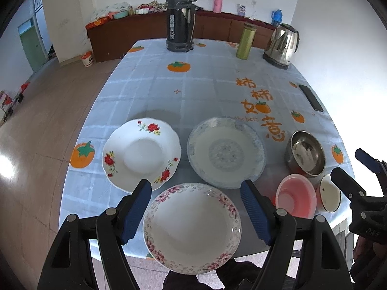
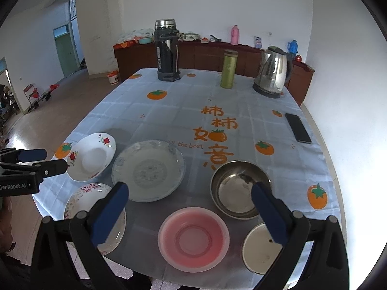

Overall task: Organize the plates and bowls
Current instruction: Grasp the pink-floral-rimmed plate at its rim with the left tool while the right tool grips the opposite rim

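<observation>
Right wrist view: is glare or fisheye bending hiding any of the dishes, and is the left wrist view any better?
Right wrist view: the wall on the right is blown out, the table edge bows, yet the pink bowl and steel bowl read clearly. Left wrist view: glare whitens the right side beside the small enamel bowl; the pink-rimmed plate is sharp.

Shiny metal bowl (image 2: 238,188), glossy ceramic plates (image 1: 192,227)

Three floral plates (image 1: 192,227) (image 1: 142,153) (image 1: 226,152) left, steel bowl (image 2: 239,189), pink bowl (image 2: 193,240) and white bowl (image 2: 260,249) right, all upright, unstacked

Plates (image 1: 226,152) lie left of bowls (image 2: 239,188) on table (image 2: 169,111).
</observation>
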